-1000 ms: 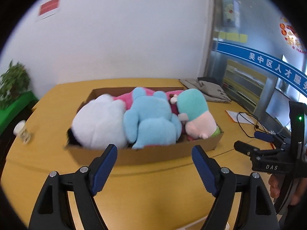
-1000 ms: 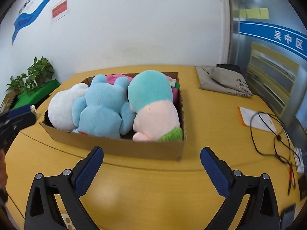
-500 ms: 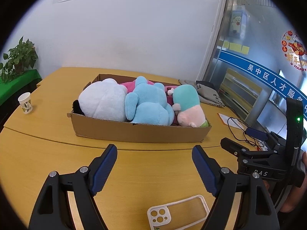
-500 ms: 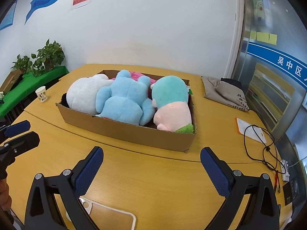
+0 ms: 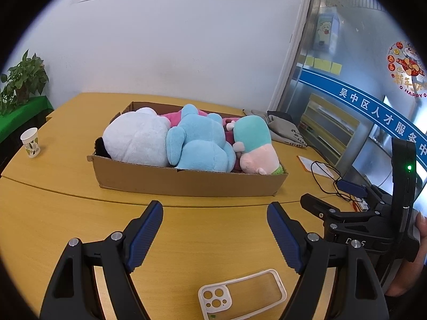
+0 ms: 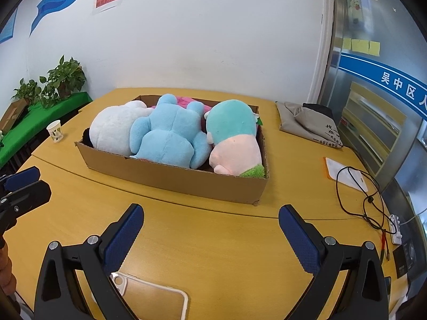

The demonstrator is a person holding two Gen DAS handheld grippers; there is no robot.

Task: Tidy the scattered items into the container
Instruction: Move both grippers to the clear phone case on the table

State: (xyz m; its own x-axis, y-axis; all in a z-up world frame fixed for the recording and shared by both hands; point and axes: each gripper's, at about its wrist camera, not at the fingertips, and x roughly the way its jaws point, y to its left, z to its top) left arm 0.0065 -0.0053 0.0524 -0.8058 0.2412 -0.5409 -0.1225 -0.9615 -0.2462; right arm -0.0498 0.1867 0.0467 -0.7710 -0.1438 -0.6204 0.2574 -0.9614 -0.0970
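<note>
A cardboard box (image 5: 186,184) (image 6: 170,176) stands on the yellow table. It holds a white plush (image 5: 136,140) (image 6: 112,130), a light blue plush (image 5: 200,144) (image 6: 168,136), a teal and pink plush (image 5: 254,144) (image 6: 233,138) and a pink plush (image 5: 170,117) behind them. My left gripper (image 5: 214,229) is open and empty, held back from the box front. My right gripper (image 6: 210,234) is open and empty, also back from the box. Each gripper shows at the edge of the other's view.
A clear phone case (image 5: 241,296) (image 6: 149,298) lies on the table near me. A paper cup (image 5: 30,142) (image 6: 55,131) stands at the left. A grey cloth bag (image 6: 309,124), a paper sheet (image 6: 344,173) and black cables (image 6: 357,194) lie at the right. Plants (image 6: 56,82) stand at the far left.
Both grippers have drawn back and up from the box, which looks smaller now. The phone case has come into view. Both grippers stayed open.
</note>
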